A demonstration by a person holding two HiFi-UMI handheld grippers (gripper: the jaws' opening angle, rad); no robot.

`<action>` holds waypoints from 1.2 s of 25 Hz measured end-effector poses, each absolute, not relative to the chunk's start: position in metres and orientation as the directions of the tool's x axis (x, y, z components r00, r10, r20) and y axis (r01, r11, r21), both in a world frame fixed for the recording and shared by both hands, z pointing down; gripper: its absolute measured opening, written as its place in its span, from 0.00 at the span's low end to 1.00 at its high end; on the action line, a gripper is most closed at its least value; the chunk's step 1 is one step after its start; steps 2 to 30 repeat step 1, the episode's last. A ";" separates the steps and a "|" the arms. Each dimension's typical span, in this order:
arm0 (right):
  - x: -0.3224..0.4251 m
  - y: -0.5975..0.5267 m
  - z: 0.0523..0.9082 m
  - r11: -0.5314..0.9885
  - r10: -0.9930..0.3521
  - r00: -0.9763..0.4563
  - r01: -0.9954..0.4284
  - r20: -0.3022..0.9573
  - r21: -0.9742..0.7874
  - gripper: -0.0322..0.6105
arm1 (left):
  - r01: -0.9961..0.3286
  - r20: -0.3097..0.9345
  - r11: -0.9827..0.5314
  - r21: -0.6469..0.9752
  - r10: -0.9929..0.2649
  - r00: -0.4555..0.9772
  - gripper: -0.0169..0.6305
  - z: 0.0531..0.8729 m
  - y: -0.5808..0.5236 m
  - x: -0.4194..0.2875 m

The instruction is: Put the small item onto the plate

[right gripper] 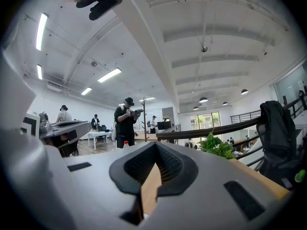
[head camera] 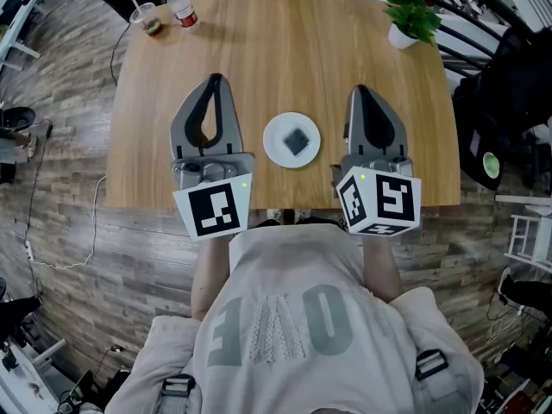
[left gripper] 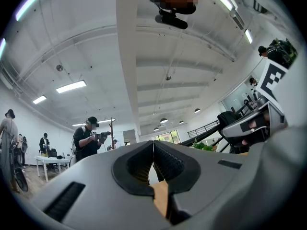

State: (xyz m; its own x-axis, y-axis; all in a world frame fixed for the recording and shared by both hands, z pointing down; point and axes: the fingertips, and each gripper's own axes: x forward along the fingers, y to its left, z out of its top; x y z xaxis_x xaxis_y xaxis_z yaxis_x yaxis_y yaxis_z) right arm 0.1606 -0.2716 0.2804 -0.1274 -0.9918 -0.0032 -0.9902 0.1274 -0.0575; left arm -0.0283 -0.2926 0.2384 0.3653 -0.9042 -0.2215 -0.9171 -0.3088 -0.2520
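A small dark square item (head camera: 297,140) lies in the middle of a white plate (head camera: 278,150) near the front edge of the wooden table (head camera: 285,50). My left gripper (head camera: 215,78) rests left of the plate, jaws shut and empty, tips pointing away. My right gripper (head camera: 360,90) rests right of the plate, also shut with nothing held. In the left gripper view the left gripper (left gripper: 153,143) shows its pads meeting, aimed level across the room. The right gripper (right gripper: 155,145) looks the same in the right gripper view. Neither gripper view shows the plate or the item.
A potted green plant (head camera: 409,11) stands at the table's far right corner. A small bottle with a red cap (head camera: 180,5) and a cup (head camera: 148,19) stand at the far left corner. A dark bag (head camera: 500,110) hangs off to the right. People (right gripper: 125,120) stand in the room beyond.
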 end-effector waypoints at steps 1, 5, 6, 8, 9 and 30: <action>0.160 -0.272 0.281 0.128 -0.992 -0.128 -0.990 -0.002 -0.057 0.08 | -0.917 -0.222 -0.310 -0.252 -0.904 0.366 0.04 0.238 -0.292 -0.028; 0.160 -0.272 0.281 0.128 -0.992 -0.128 -0.990 -0.002 -0.057 0.08 | -0.917 -0.222 -0.310 -0.252 -0.904 0.366 0.04 0.238 -0.292 -0.028; 0.160 -0.272 0.281 0.128 -0.992 -0.128 -0.990 -0.002 -0.057 0.08 | -0.917 -0.222 -0.310 -0.252 -0.904 0.366 0.04 0.238 -0.292 -0.028; 0.160 -0.272 0.281 0.128 -0.992 -0.128 -0.990 -0.002 -0.057 0.08 | -0.917 -0.222 -0.310 -0.252 -0.904 0.366 0.04 0.238 -0.292 -0.028; 0.160 -0.272 0.281 0.128 -0.992 -0.128 -0.990 -0.002 -0.057 0.08 | -0.917 -0.222 -0.310 -0.252 -0.904 0.366 0.04 0.238 -0.292 -0.028; 0.160 -0.272 0.281 0.128 -0.992 -0.128 -0.990 -0.002 -0.057 0.08 | -0.917 -0.222 -0.310 -0.252 -0.904 0.366 0.04 0.238 -0.292 -0.028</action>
